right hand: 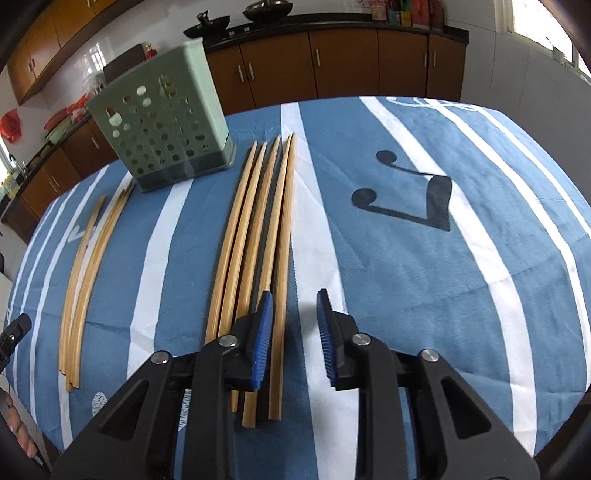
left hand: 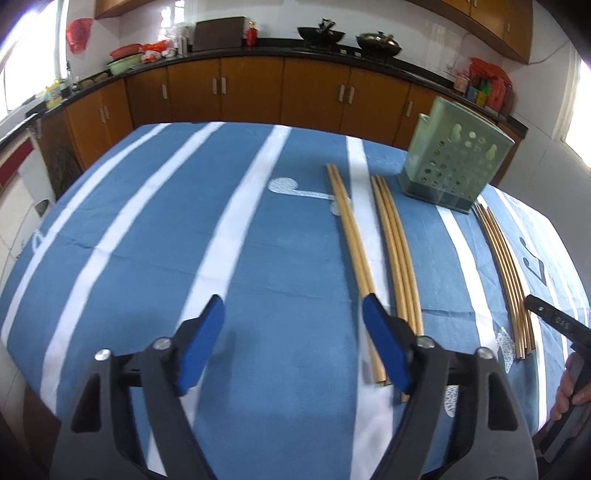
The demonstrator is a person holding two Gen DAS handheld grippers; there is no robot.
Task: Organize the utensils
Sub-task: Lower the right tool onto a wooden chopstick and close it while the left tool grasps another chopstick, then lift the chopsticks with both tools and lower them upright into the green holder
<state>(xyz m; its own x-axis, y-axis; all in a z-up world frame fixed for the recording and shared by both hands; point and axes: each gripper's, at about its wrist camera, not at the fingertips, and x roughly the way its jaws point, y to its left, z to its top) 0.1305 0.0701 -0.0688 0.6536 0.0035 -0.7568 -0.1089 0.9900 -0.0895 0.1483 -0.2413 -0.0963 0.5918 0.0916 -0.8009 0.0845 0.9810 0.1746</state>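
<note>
Bamboo chopsticks lie in groups on the blue striped tablecloth [left hand: 147, 240]: a pair [left hand: 347, 236], three more [left hand: 395, 251] and several at the right [left hand: 506, 266]. The green perforated holder [left hand: 454, 166] stands upright behind them. My left gripper [left hand: 295, 332] is open above bare cloth, its right finger [left hand: 384, 343] over the pair's near end. In the right wrist view several chopsticks [right hand: 258, 229] run toward the holder [right hand: 162, 136]. My right gripper [right hand: 293, 328] has its jaws narrowly apart with nothing between them, over a white stripe just right of that bundle.
A hand [left hand: 572, 391] holds the right gripper [left hand: 554, 321] at the table's right edge. Behind the table, brown cabinets [left hand: 258, 92] carry a black counter with woks [left hand: 321, 35]. The left gripper's tip [right hand: 14, 332] shows beside another chopstick group [right hand: 92, 258].
</note>
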